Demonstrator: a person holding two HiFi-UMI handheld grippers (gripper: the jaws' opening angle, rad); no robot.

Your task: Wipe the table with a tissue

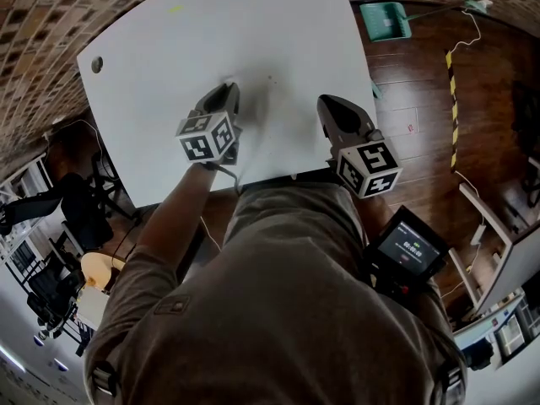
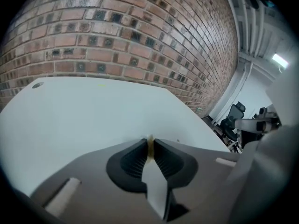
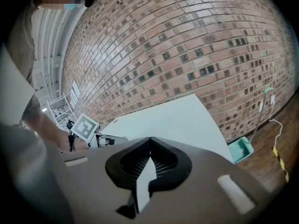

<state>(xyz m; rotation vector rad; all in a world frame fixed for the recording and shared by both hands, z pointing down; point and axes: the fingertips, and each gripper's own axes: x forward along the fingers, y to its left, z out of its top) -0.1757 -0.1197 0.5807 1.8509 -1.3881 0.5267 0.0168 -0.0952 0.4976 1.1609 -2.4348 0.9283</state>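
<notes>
Judging by how things lie, the wiping has not yet begun: no tissue is seen spread anywhere on the white worktop [image 1: 253, 32], so the step in hand is taken to be the readying of the tissue. The left hand-held gripper [image 2: 150, 142] is closed, and a small pale-yellow scrap [image 2: 150, 146] is pinched at its very tips; whether that scrap is part of the tissue cannot be told. The right hand-held gripper [image 3: 150, 143] is closed too, with nothing caught between its jaws.

In the head view both are held over the worktop's near edge, the left at about 7 o'clock and the right at about 5 o'clock, well apart from each other. If the scrap is the tissue, it sits right in the left jaws rather than on the surface.

The next move is judged to call for the pinched material to be lowered flat onto the worktop and swept toward 12 o'clock. A small dark speck [image 1: 270, 80] lies just ahead, and a faint yellow mark [image 1: 175, 8] is seen near the far edge at 11 o'clock.
</notes>
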